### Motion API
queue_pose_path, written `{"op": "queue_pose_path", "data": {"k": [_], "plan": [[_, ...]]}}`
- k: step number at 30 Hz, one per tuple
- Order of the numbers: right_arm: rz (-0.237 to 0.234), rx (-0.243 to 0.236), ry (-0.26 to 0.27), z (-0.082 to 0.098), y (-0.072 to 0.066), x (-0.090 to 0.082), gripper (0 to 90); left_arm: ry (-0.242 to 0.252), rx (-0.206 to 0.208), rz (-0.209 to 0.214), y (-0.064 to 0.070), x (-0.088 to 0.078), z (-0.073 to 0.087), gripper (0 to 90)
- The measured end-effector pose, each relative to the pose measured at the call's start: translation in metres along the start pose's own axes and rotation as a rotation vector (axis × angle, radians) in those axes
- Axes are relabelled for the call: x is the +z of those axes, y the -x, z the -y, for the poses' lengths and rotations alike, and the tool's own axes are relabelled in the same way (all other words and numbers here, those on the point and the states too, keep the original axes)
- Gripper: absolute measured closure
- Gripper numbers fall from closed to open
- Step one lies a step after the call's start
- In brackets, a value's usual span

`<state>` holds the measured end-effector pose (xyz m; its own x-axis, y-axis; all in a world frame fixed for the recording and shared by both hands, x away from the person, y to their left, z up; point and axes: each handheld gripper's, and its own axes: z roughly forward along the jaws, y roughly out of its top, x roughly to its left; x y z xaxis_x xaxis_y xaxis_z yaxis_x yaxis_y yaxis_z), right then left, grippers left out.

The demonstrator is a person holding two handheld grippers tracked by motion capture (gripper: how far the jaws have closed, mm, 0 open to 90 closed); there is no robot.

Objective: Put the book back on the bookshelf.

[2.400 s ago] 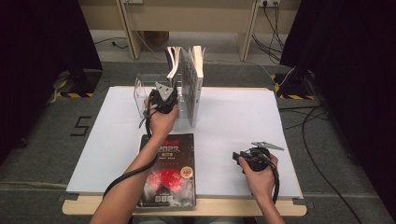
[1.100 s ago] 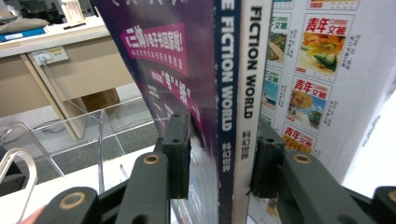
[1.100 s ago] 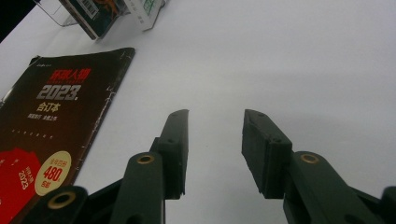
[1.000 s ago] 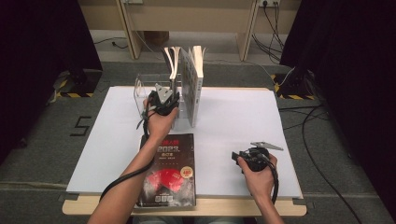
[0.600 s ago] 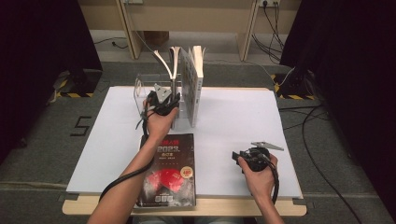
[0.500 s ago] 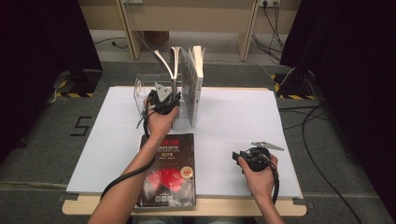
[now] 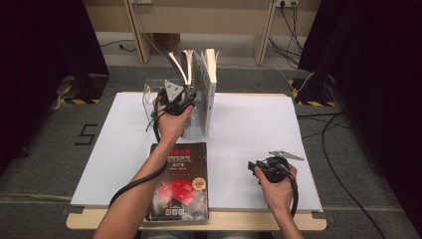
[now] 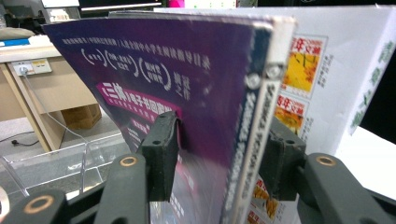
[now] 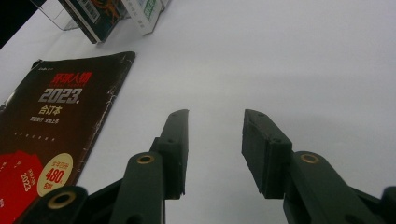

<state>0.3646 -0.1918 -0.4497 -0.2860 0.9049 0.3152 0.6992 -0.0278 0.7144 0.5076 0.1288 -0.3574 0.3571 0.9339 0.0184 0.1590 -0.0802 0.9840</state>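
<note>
The work in hand looks like standing books upright in a clear acrylic rack [image 7: 149,94] at the far side of the white surface [image 7: 249,129]. The left gripper [image 7: 174,97] is up at that rack, and the left gripper view shows a purple-covered magazine [image 8: 187,93] standing between its jaws with its spine toward the camera; the jaws have just been opening, and the left pad [image 8: 161,149] seems to touch the cover while the right pad stands slightly off the spine, so I judge the grip is being let go rather than held. Just beside the magazine stands a white-covered book [image 7: 209,89], already upright. So the placing of this magazine seems nearly done: it stands in place and only the release and the hand's retreat remain. One thing is still left flat: a dark volume marked 2023 [image 7: 180,179] lies on the near part of the surface, under the person's left forearm. The right gripper [image 7: 256,167] rests low on the surface well apart from the rack, jaws apart and empty, pointing across bare white toward the dark volume's edge.
</note>
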Motion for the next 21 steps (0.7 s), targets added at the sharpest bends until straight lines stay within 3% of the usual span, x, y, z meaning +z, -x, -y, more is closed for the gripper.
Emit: {"op": "queue_pose_path", "data": {"k": [3,6,8,12,14,17,21], "plan": [[-0.004,0.005,-0.002,0.0003,-0.0001,0.0003,62.2,0.0,0.005,-0.011,0.0004,0.0012,-0.0015,56.1],[-0.002,0.006,-0.007,0.0009,0.0008,0.0005,62.2,-0.006,0.048,-0.034,0.0037,0.0038,-0.0028,60.1],[-0.003,0.011,-0.007,0.0008,0.0003,0.0004,62.2,-0.004,0.057,-0.034,0.0047,0.0044,-0.0027,61.8],[-0.003,0.005,-0.006,0.0006,0.0001,0.0008,62.2,-0.013,0.121,-0.029,0.0052,0.0039,-0.0025,68.3],[-0.003,0.004,-0.008,0.0008,0.0,0.0012,62.2,-0.01,0.121,-0.026,0.0057,0.0038,-0.0016,68.7],[-0.003,0.0,-0.009,0.0013,-0.0005,0.0013,62.2,0.006,0.053,-0.03,0.0064,0.0031,0.0017,64.6],[-0.002,0.0,-0.009,0.0013,0.0,0.0011,62.2,0.007,0.054,-0.021,0.0071,0.0034,0.0035,61.4]]}}
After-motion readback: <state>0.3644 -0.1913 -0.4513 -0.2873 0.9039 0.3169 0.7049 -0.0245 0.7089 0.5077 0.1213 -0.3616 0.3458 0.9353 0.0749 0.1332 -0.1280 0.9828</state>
